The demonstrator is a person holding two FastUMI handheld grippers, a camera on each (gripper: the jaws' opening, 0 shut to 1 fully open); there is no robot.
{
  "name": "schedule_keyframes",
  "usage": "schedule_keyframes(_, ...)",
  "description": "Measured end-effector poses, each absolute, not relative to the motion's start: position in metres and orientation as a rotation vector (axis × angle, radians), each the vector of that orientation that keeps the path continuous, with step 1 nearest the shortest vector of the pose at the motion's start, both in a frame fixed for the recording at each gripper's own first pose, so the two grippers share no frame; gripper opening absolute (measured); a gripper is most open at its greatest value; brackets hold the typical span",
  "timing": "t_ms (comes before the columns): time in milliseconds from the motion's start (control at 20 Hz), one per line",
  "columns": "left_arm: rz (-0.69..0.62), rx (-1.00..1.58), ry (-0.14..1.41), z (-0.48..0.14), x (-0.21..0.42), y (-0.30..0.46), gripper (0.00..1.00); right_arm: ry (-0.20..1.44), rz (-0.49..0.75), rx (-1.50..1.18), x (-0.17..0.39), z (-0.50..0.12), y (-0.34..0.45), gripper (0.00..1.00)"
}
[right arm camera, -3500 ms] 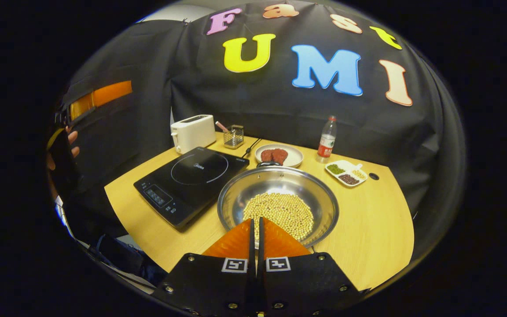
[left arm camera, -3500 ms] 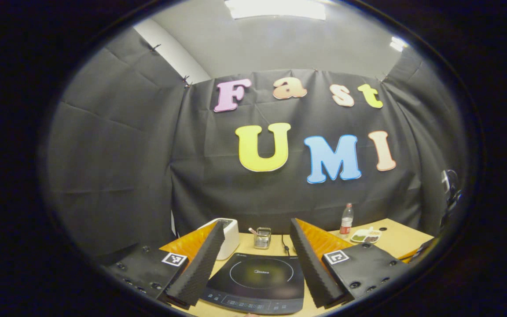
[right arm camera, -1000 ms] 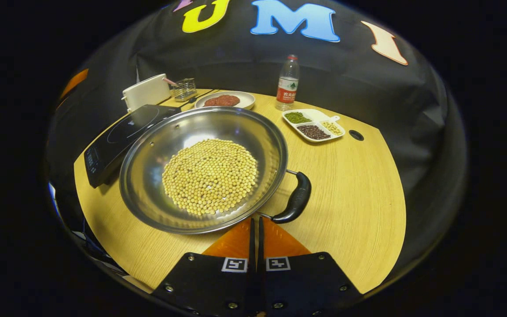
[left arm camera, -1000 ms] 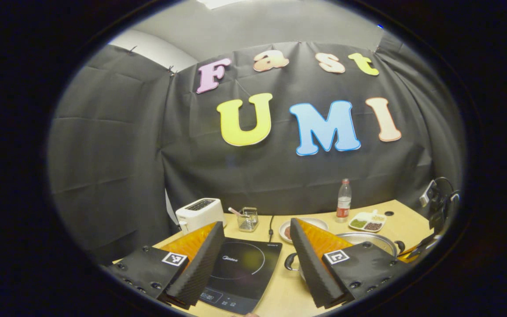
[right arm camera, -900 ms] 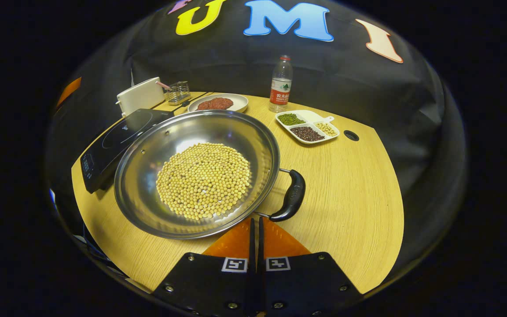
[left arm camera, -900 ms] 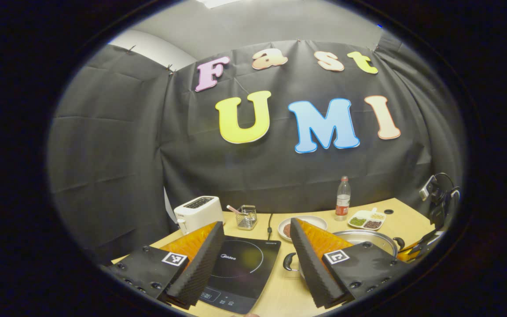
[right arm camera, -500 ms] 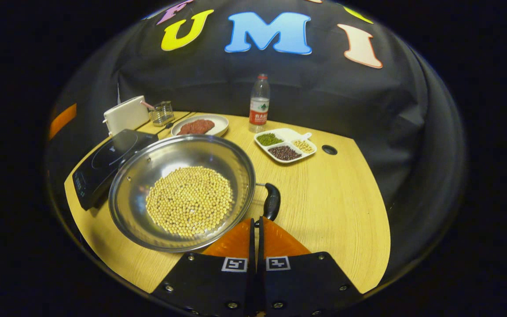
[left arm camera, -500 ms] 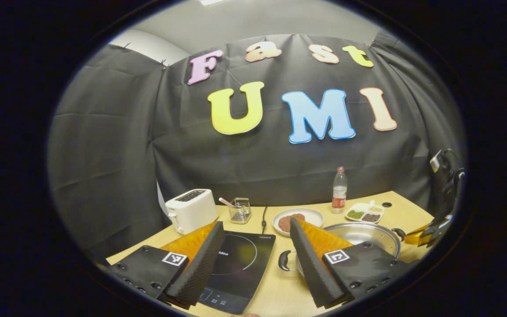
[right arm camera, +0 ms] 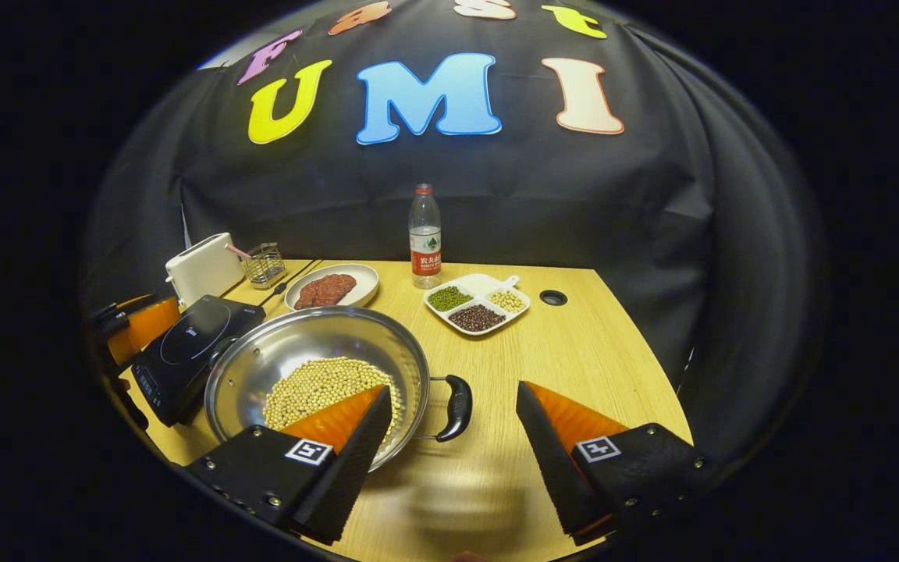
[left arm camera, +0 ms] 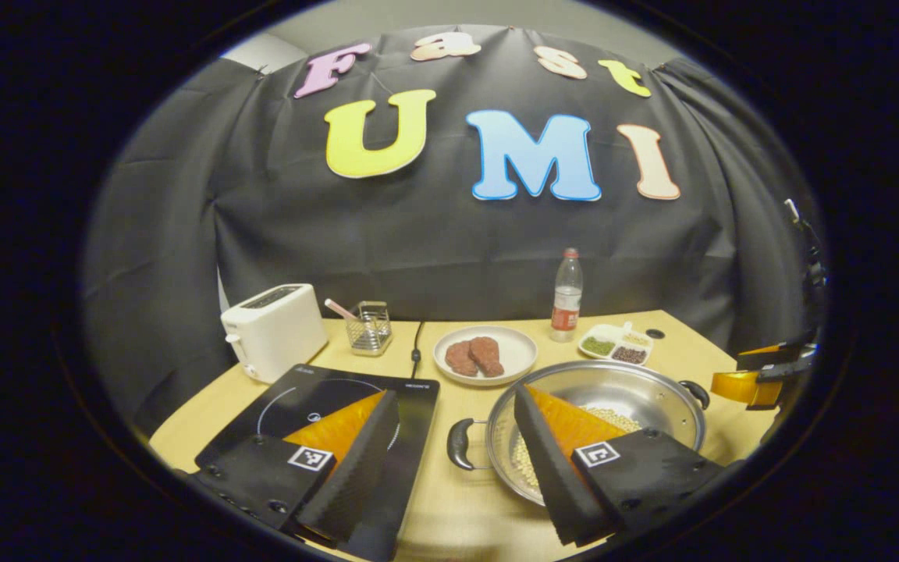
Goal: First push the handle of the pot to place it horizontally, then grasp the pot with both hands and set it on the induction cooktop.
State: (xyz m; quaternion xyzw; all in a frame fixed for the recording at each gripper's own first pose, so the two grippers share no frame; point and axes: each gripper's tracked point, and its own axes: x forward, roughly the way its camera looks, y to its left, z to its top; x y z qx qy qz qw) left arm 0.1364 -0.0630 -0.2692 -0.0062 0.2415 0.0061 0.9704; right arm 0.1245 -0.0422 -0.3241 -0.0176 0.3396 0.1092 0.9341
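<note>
In the left gripper view, the left claw [left arm camera: 453, 460] stands with its fingers apart above the worktop [left arm camera: 465, 515]. The pot's [left arm camera: 613, 386] near handle [left arm camera: 459, 444] lies between them, untouched; the induction cooktop [left arm camera: 410, 406] sits just beside the pot.

In the right gripper view, the right claw [right arm camera: 449, 457] is spread wide. The pot [right arm camera: 301, 347] of beans sits near the worktop's [right arm camera: 574, 351] front edge, its other handle [right arm camera: 457, 407] in the gap, unclamped.
</note>
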Motion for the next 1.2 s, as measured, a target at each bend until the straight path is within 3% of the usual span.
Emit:
schedule_keyframes(50, 0.007, -0.016, 0.513, -0.280, 0.140, -0.065, 0.93, 0.696, 0.222, -0.039, 0.126, -0.328, -0.041, 0.98)
schedule_keyframes(100, -0.002, -0.026, 0.537, -0.291, 0.142, -0.065, 0.97, 0.704, 0.222, -0.039, 0.127, -0.331, -0.040, 0.97)
schedule_keyframes(400, -0.014, -0.034, 0.666, -0.347, 0.158, -0.068, 0.94, 0.734, 0.221, -0.024, 0.137, -0.353, -0.031, 0.98)
schedule_keyframes(450, -0.016, -0.036, 0.684, -0.355, 0.159, -0.068, 1.00, 0.743, 0.216, -0.019, 0.140, -0.356, -0.031, 0.98)
schedule_keyframes(550, -0.018, -0.038, 0.715, -0.365, 0.158, -0.071, 1.00, 0.766, 0.203, -0.001, 0.144, -0.365, -0.032, 0.98)
schedule_keyframes(600, -0.017, -0.034, 0.722, -0.371, 0.160, -0.072, 0.94, 0.779, 0.198, 0.005, 0.145, -0.371, -0.032, 0.98)
schedule_keyframes(850, -0.013, -0.020, 0.761, -0.392, 0.167, -0.076, 1.00, 0.838, 0.183, 0.012, 0.150, -0.396, -0.033, 0.97)
schedule_keyframes(950, -0.005, -0.018, 0.782, -0.399, 0.166, -0.078, 0.98, 0.849, 0.206, 0.041, 0.151, -0.398, -0.026, 0.91)
schedule_keyframes(1000, -0.004, -0.019, 0.787, -0.402, 0.168, -0.079, 0.97, 0.847, 0.213, 0.045, 0.152, -0.400, -0.022, 0.82)
schedule_keyframes(1050, 0.000, -0.018, 0.790, -0.403, 0.168, -0.080, 0.91, 0.842, 0.223, 0.043, 0.153, -0.399, -0.019, 0.77)
schedule_keyframes(1100, 0.002, -0.018, 0.795, -0.405, 0.167, -0.080, 0.95, 0.836, 0.217, 0.029, 0.154, -0.401, -0.020, 0.67)
schedule_keyframes(1150, 0.007, -0.015, 0.802, -0.407, 0.167, -0.080, 0.97, 0.839, 0.214, 0.020, 0.153, -0.400, -0.020, 0.63)
schedule_keyframes(1200, 0.020, -0.007, 0.809, -0.410, 0.167, -0.078, 0.91, 0.840, 0.211, 0.027, 0.154, -0.401, -0.020, 0.63)
